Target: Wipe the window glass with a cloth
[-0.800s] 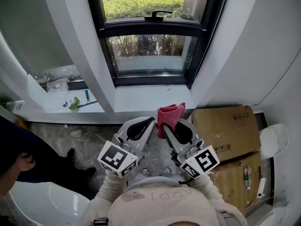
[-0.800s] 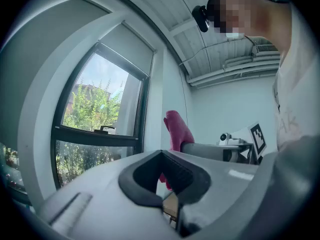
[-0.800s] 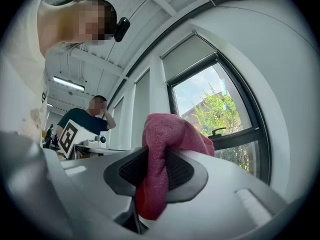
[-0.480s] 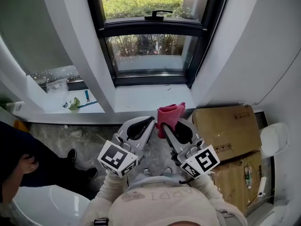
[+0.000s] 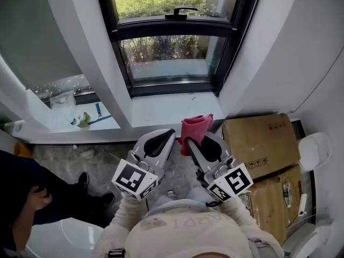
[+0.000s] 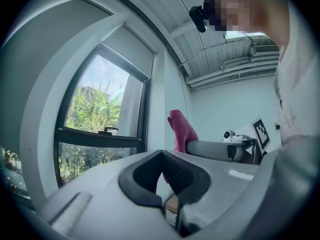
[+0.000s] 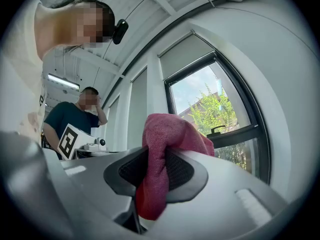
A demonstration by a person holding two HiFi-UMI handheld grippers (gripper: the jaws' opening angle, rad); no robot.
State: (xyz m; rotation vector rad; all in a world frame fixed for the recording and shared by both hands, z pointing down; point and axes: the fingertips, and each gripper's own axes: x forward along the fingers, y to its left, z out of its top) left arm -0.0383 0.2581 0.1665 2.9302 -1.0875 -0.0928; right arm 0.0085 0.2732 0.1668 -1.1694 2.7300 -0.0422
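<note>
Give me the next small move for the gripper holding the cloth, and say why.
Probably reach the right gripper forward over the windowsill and press the cloth against the lower window glass. The cloth is clamped in its jaws and bunched above them, but it hangs short of the sill, clear of the glass.

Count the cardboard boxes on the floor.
2. One box lies right of the cloth, by the wall. A second box sits nearer the person, partly covered by the first. More may be hidden out of frame.
</note>
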